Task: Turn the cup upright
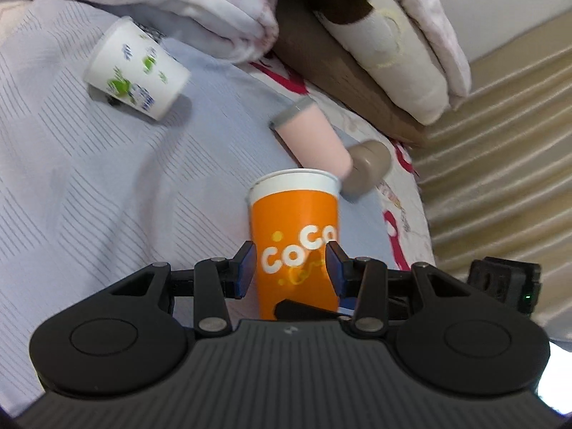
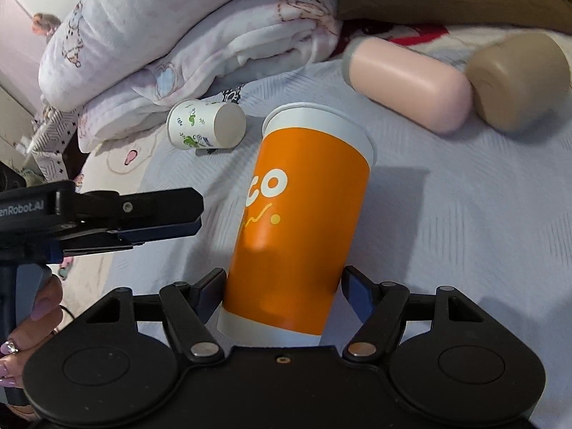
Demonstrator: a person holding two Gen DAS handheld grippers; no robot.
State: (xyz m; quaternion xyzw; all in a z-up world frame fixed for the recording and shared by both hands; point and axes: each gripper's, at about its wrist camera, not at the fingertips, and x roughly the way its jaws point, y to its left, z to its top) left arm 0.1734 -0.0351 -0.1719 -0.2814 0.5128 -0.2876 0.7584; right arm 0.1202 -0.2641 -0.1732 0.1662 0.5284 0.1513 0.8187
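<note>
A tall orange paper cup (image 1: 295, 246) with white "CoCo" lettering stands nearly upright on the bed, rim up; it also shows in the right wrist view (image 2: 300, 221), leaning slightly. My left gripper (image 1: 291, 266) has its blue pads on either side of the cup's lower body, close to it; whether they press it is unclear. My right gripper (image 2: 282, 291) straddles the cup's base with its jaws apart, the right pad clear of the cup. The left gripper's fingers (image 2: 161, 214) show from the side at the left of the right wrist view.
A small white cup with green print (image 1: 137, 68) lies on its side (image 2: 205, 129) on the grey bedsheet (image 1: 89, 186). A pink cylinder (image 1: 311, 139) and a tan cup (image 1: 370, 168) lie behind. Folded blankets (image 2: 186, 46) are piled at the back. The bed edge is right.
</note>
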